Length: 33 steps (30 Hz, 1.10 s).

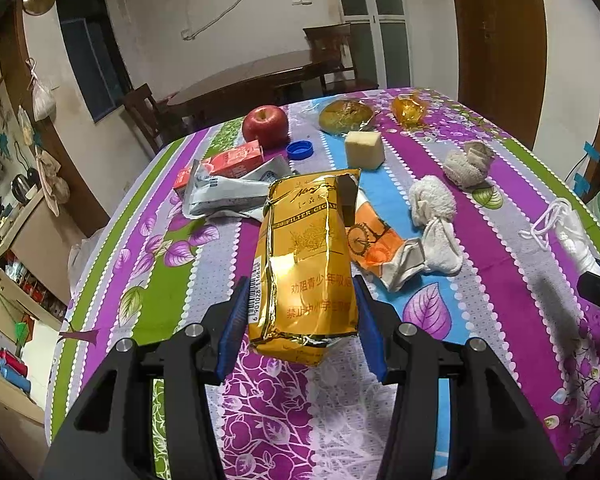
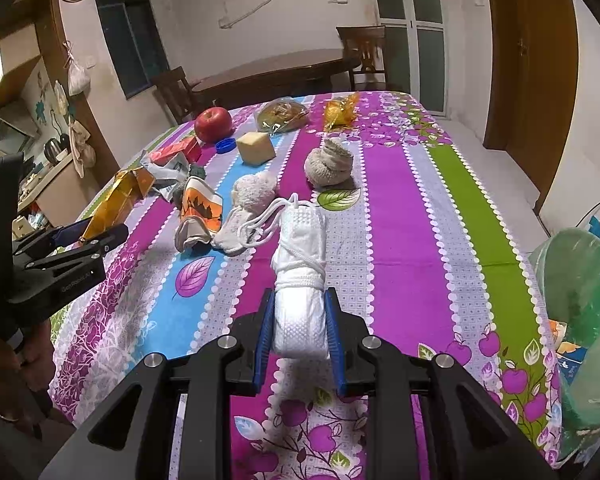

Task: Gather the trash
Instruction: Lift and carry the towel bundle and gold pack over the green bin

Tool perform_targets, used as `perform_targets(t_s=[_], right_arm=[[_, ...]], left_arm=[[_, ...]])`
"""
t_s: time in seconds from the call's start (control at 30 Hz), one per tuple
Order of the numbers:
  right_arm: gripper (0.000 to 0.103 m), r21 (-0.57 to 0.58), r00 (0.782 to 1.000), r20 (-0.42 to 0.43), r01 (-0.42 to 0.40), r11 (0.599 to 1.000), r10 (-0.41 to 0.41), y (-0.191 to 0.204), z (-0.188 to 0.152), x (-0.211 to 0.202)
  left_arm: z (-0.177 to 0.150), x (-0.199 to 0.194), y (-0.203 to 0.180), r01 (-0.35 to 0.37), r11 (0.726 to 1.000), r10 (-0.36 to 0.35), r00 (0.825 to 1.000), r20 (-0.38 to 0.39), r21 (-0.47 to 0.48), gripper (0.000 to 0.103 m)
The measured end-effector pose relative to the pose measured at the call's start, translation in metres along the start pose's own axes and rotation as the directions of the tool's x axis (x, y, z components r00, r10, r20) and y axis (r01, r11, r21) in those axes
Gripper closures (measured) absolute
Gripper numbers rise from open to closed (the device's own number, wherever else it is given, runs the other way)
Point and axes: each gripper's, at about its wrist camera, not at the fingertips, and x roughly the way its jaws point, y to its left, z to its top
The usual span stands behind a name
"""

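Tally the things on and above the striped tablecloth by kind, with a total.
Food: 3 - round red apple, pale yellow cube, bagged round bread
Packaging: 5 - gold foil cigarette pack, red carton, grey wrapper, orange wrapper, amber cellophane
Cloth bundles: 3 -
Blue plastic cap: 1
Total: 12

The left gripper [image 1: 300, 316] is tilting steeply downward over the table [image 1: 500, 208], its blue pads [image 1: 234, 320] pressing both sides of a gold pack [image 1: 304, 264] and holding it clear of the table. The right gripper [image 2: 300, 332] is angling down likewise above the table, jaws squeezing a rolled white cloth [image 2: 300, 280]. In the right wrist view, a hand [image 2: 28, 360] is gripping the left gripper's handle at the table's left edge.
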Motion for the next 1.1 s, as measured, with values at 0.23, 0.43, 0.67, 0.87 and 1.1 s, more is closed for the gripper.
perform_targets(t_s=[0.23,0.43,0.67,0.87,1.1], right_arm=[[0.077,0.004,1.0,0.007,0.003,1.0,-0.003,-0.002,-0.001,-0.004],[0.077,0.022,1.0,0.021,0.012,1.0,-0.012,-0.011,-0.003,-0.012],[0.077,0.034,0.994,0.073,0.073,0.997,-0.075,-0.033,-0.001,-0.037],[0.077,0.088,0.976,0.119,0.171,0.981,-0.181,-0.074,0.001,-0.071],[0.077,0.138,0.935,0.129,0.312,0.94,-0.33,-0.126,-0.005,-0.112]], left_arm=[[-0.001,-0.002,-0.01,0.006,1.0,-0.006,1.0,0.0,0.017,0.055],[0.004,-0.007,-0.029,0.031,0.998,-0.032,0.999,0.014,0.056,0.055],[0.019,-0.015,-0.066,0.07,0.989,-0.077,0.996,0.05,0.128,0.055],[0.04,-0.024,-0.12,0.129,0.966,-0.152,0.984,0.089,0.225,0.055],[0.057,-0.035,-0.188,0.204,0.918,-0.253,0.962,0.105,0.341,0.055]])
